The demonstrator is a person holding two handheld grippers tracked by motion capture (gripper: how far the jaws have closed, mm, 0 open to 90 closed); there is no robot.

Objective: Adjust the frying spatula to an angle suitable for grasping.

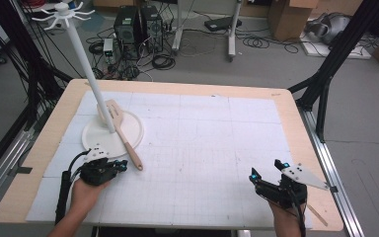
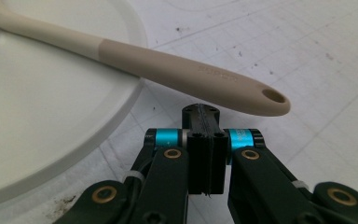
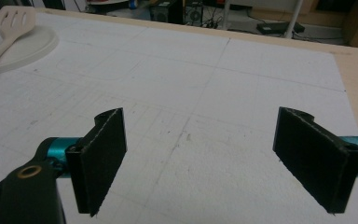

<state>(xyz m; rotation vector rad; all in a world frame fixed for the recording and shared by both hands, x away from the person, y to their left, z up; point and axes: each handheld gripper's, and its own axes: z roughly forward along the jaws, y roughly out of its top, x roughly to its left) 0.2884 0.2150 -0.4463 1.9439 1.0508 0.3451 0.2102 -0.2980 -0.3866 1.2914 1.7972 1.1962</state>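
A beige slotted spatula (image 1: 122, 131) lies across the round white base (image 1: 134, 129) of a tall white hook stand (image 1: 86, 64); its head rests by the pole and its handle (image 2: 182, 74) sticks out over the base's rim onto the mat. My left gripper (image 1: 122, 166) sits just short of the handle's end, jaws shut together on nothing, as the left gripper view (image 2: 206, 116) shows. My right gripper (image 1: 267, 170) rests at the near right of the table, jaws wide apart and empty (image 3: 214, 158). The spatula (image 3: 7, 30) lies far off at its upper left.
A white gridded mat (image 1: 202, 143) covers the wooden table (image 1: 296, 128). A thin wooden stick (image 1: 318, 215) lies near the table's right front corner. Beyond the far edge, the floor holds computer towers (image 1: 138, 27), cables and cardboard boxes (image 1: 288, 15).
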